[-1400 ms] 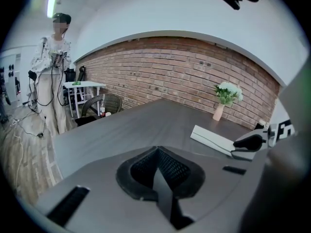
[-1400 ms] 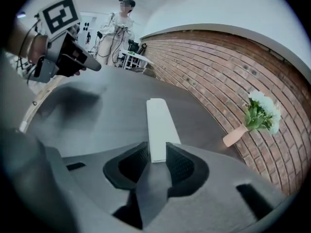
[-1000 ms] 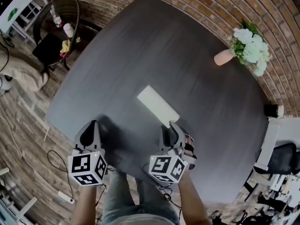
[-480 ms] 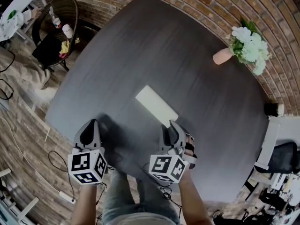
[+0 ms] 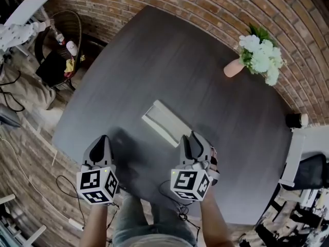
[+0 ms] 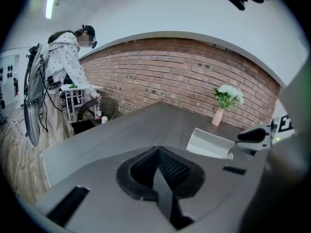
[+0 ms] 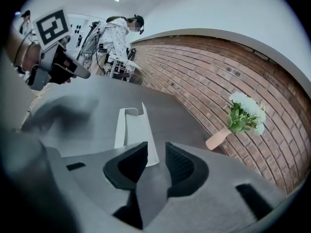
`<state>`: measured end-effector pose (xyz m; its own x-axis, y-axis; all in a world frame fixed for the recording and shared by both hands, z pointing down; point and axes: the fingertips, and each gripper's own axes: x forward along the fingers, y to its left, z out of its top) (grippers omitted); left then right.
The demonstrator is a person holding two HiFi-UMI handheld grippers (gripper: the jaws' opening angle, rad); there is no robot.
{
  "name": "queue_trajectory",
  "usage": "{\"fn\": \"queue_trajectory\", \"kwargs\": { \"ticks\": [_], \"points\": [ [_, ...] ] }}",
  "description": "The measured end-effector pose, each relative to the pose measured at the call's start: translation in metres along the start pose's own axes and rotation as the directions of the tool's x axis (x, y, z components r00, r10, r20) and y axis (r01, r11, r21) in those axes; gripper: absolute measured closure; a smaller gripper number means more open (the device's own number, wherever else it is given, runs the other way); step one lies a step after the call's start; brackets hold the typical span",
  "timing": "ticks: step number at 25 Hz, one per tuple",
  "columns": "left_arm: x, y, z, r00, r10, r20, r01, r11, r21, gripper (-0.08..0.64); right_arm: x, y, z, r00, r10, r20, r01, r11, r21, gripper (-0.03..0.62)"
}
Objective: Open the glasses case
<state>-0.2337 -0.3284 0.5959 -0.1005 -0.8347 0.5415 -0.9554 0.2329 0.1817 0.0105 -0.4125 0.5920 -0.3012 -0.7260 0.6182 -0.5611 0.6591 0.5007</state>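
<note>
While the glasses case lies on the table, apparently not yet opened, well apart from the vase of flowers and on your side of it, your right gripper sits at its near end, jaws narrowly apart, likely lined up to catch the flap. Your left gripper, pinched together on nothing, hangs even farther from the vase. The case's long axis points at your right gripper, roughly crosswise to the line toward the vase.

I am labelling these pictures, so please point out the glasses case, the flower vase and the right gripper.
glasses case point(image 5: 166, 121): head view, on its pale top face.
vase point(image 5: 233, 68): head view, middle of its pinkish body.
right gripper point(image 7: 155, 152): right gripper view, midway between its fingertips.
</note>
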Motion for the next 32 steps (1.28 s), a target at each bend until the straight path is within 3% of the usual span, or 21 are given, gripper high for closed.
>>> {"fn": "queue_trajectory", "kwargs": {
  "ticks": [14, 23, 32],
  "points": [
    [0.005, -0.034, 0.007, 0.999, -0.041, -0.016, 0.042, 0.996, 0.074, 0.565, 0.005, -0.048, -0.011, 0.997, -0.073, 0.033, 0.068, 0.986, 0.15, 0.474],
    [-0.003, -0.067, 0.016, 0.993, -0.119, -0.001, 0.119, 0.987, 0.107, 0.565, -0.026, -0.077, -0.016, 0.988, -0.142, 0.068, 0.116, 0.949, 0.294, 0.496],
    [-0.036, -0.1, 0.05, 0.976, -0.21, 0.059, 0.2, 0.97, 0.135, 0.565, -0.099, -0.112, -0.01, 0.967, -0.231, 0.105, 0.149, 0.853, 0.5, 0.534]
  ]
}}
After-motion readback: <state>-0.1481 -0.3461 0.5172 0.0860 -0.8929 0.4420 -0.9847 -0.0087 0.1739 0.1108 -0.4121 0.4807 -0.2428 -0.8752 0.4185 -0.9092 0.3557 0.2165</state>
